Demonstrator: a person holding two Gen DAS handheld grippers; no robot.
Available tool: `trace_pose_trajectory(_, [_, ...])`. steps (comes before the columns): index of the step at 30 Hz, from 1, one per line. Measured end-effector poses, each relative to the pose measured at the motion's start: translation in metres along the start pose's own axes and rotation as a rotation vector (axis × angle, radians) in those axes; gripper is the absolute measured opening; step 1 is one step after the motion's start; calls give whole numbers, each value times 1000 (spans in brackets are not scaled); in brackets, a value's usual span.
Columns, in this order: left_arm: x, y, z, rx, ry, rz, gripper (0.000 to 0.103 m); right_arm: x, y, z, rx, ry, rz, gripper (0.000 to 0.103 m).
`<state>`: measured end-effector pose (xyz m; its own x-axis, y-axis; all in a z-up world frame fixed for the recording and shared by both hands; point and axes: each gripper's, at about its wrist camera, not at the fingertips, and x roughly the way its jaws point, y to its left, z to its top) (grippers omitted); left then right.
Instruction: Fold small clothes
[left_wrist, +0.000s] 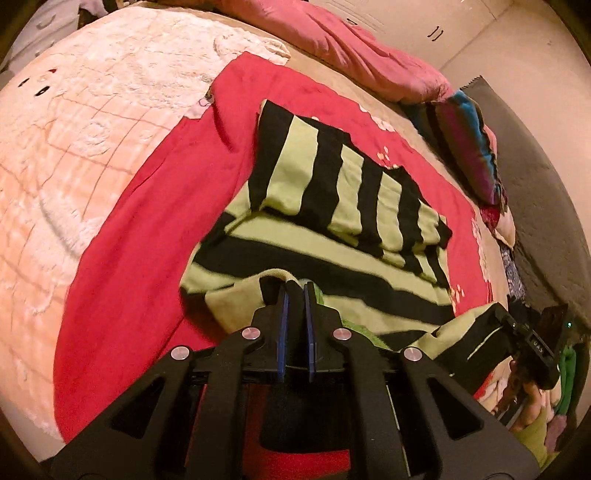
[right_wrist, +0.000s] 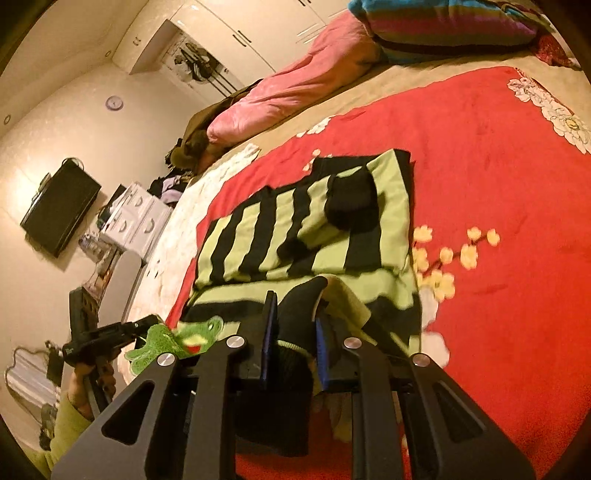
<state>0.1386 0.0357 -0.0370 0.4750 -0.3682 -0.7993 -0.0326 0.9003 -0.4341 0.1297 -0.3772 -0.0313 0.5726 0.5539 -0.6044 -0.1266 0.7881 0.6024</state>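
Note:
A small green-and-black striped sweater (left_wrist: 332, 206) lies on a red blanket (left_wrist: 133, 221), its sleeves folded across the body. My left gripper (left_wrist: 295, 286) is shut on the sweater's near edge, lifting a fold of it. My right gripper (right_wrist: 295, 314) is shut on the near hem, black cloth (right_wrist: 295, 325) bunched between the fingers. The sweater also shows in the right wrist view (right_wrist: 303, 221), with a green frog patch (right_wrist: 184, 336) at its lifted edge. The right gripper appears in the left wrist view (left_wrist: 506, 321), and the left gripper in the right wrist view (right_wrist: 144, 325).
The red blanket (right_wrist: 498, 184) covers a bed beside a cream fleece blanket (left_wrist: 62, 147). A pink duvet (left_wrist: 354, 48) and a striped pillow (left_wrist: 465, 147) lie at the far side. A wall television (right_wrist: 59, 210) and white drawers (right_wrist: 136, 218) stand beyond the bed.

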Motion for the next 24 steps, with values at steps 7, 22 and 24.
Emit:
trace_pose_trajectory(7, [39,1,30,-28,11,5,2,36,-22,31,49,3,-54,17])
trace_pose_trajectory(22, [52,18,30,-63,-64,-37,20,51,-64,28,177,-14,-89,58])
trace_pose_trajectory(24, [42,18,26,-47,-82,-37,21,40,-65,26,195,-29,-69,62])
